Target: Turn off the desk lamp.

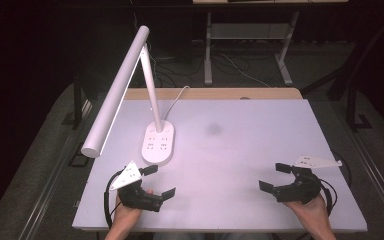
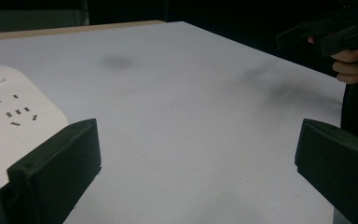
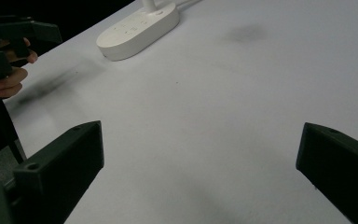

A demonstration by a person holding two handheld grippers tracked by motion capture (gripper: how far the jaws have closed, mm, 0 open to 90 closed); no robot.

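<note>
A white desk lamp point(image 1: 130, 95) stands on the left half of a white table point(image 1: 240, 150). Its oval base point(image 1: 158, 142) lies with its long axis running from the near edge toward the far edge, tilted a little to the right at the far end. The base carries small socket slots on top, seen close up in the left gripper view point(image 2: 14, 112). A thin post rises from the far end of the base and leans left toward the top. From there the long tube-shaped lamp head point(image 1: 115, 92) slopes down toward the near-left, its open end hanging past the table's left edge. A white cord point(image 1: 177, 97) runs from the base toward the far edge.

The left gripper point(image 1: 152, 182) sits near the front edge, just in front of the base and apart from it, held by the left hand point(image 1: 127, 212). Its 2 jaws are spread wide with nothing between them.

The right gripper point(image 1: 275, 177) is near the front-right corner, held by the right hand point(image 1: 310, 207), well apart from the lamp. Its 2 jaws are also spread wide around bare tabletop.

A faint dark smudge point(image 1: 214, 129) marks the middle of the table.
</note>
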